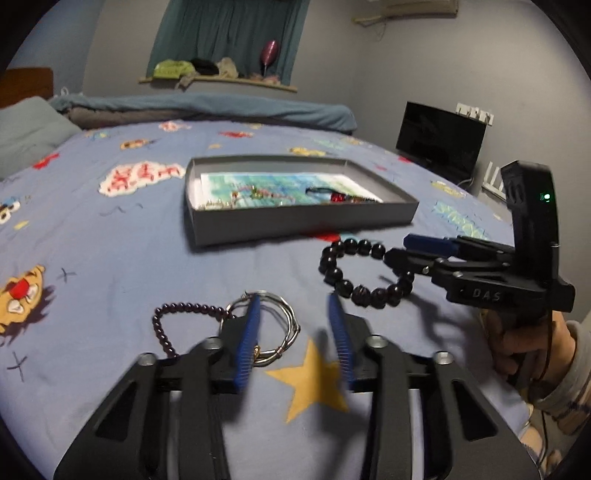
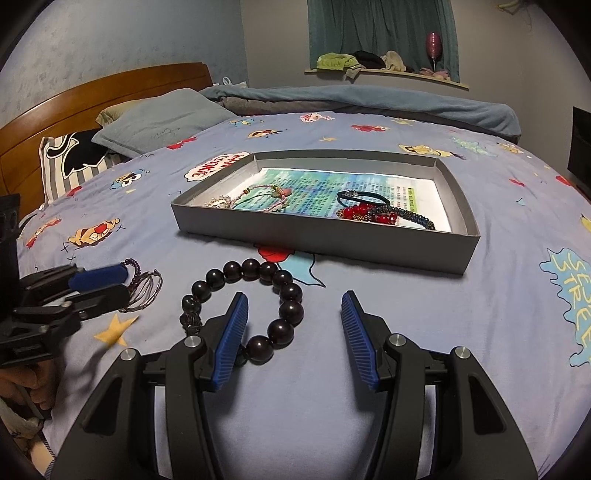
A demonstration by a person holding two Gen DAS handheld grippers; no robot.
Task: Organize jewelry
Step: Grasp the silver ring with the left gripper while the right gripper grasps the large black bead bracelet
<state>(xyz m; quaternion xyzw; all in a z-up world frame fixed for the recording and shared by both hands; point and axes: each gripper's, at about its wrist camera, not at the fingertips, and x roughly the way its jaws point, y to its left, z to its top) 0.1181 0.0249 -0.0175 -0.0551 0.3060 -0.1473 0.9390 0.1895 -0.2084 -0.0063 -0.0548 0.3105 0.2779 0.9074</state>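
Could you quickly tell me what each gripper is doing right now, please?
Left gripper: open, holding nothing, over the wire bangles.
Right gripper: open, holding nothing, at the black bead bracelet.

Wooden headboard [image 2: 92,99], teal curtain [image 2: 382,33], grey walls, cartoon bedsheet [image 2: 498,295].

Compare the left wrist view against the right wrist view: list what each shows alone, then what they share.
Only the left wrist view shows the black monitor by the wall and the whole thin purple bead bracelet.

Only the right wrist view shows the wooden headboard, the striped pillow and the red beads clearly inside the tray.

Both show the grey tray, the large black bead bracelet, the wire bangles, and both open grippers: left gripper, right gripper.
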